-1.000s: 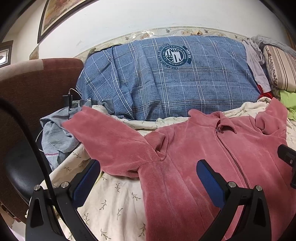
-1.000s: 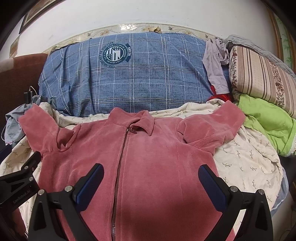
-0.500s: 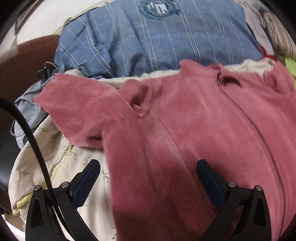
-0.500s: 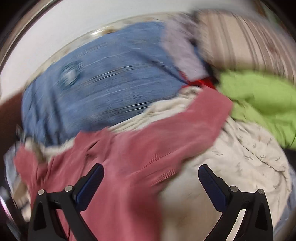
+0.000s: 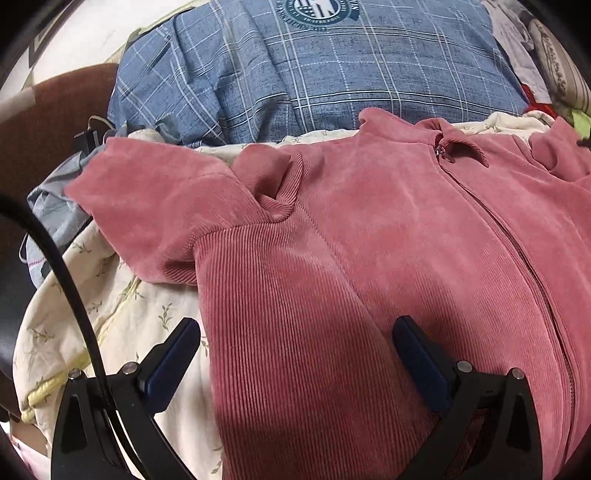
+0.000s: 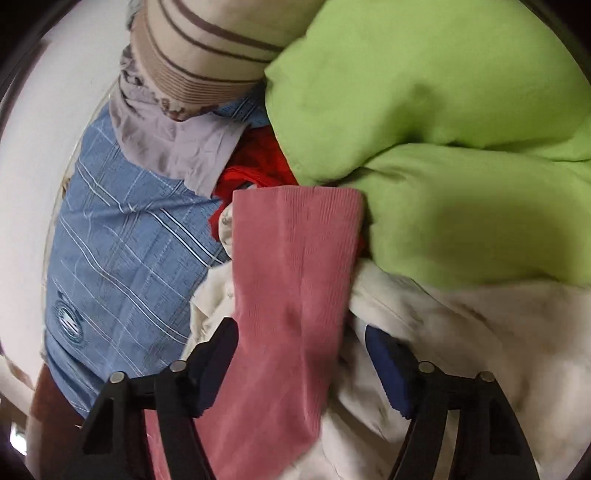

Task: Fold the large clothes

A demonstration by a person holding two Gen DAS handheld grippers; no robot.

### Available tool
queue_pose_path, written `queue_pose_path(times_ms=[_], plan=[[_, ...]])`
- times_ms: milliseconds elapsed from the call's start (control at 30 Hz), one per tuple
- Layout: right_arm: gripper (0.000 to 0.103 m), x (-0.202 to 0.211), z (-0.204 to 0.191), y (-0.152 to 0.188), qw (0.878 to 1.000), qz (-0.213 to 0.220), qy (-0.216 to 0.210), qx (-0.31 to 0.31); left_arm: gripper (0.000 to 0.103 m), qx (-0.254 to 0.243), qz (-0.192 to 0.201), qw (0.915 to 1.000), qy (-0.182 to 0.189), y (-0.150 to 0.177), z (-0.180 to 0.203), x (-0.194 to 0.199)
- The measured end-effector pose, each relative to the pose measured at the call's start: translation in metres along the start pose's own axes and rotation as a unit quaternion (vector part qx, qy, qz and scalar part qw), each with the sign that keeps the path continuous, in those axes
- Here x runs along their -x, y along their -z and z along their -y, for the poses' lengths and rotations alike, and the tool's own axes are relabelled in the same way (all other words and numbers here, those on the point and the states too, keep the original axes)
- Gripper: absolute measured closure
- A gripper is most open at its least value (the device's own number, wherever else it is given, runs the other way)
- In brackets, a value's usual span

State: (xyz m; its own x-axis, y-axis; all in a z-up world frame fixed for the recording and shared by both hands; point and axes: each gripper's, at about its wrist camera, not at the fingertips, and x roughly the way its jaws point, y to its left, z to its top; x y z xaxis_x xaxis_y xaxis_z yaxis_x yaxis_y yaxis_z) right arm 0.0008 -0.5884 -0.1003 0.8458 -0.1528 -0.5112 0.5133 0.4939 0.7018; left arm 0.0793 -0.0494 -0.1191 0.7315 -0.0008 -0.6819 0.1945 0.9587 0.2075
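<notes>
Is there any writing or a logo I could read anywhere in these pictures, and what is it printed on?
Round emblem on the blue plaid cover: ring lettering too small and cut off to read.
Same emblem in the right wrist view: blurred, unreadable.
Pink jacket: no text visible.

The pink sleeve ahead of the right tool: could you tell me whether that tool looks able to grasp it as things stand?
Probably yes: the right tool is open, the pink sleeve lies between its fingers, uncovered, and the green bedding only borders the cuff.
</notes>
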Motion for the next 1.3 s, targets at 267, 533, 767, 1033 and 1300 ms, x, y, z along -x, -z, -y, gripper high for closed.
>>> queue_pose_path(times_ms=[267, 533, 767, 1033, 1300], plan=[[0.094, -0.011, -0.014, 0.000, 0.999, 0.015, -0.002, 0.034, 0.000, -0.011, -0.005, 0.9998, 0.016, -0.005, -0.003, 0.006], [0.095, 0.060, -0.131, 0.057, 0.980, 0.059, -0.107, 0.155, 0.000, 0.038, 0.054, 0.9971, 0.038, -0.015, -0.055, 0.040], [0.095, 0.071, -0.248, 0.159, 0.958, 0.015, -0.176, 0.227, 0.000, 0.076, 0.089, 0.9931, -0.004, -0.013, -0.116, 0.055], [0.093, 0.014, -0.325, 0.303, 0.936, -0.089, -0.212, 0.267, 0.000, 0.093, 0.101, 0.9902, -0.025, -0.004, -0.158, 0.055], [0.020, -0.004, -0.323, 0.375, 0.904, -0.193, -0.252, 0.287, 0.000, 0.116, 0.091, 0.9888, -0.024, 0.003, -0.182, 0.045]])
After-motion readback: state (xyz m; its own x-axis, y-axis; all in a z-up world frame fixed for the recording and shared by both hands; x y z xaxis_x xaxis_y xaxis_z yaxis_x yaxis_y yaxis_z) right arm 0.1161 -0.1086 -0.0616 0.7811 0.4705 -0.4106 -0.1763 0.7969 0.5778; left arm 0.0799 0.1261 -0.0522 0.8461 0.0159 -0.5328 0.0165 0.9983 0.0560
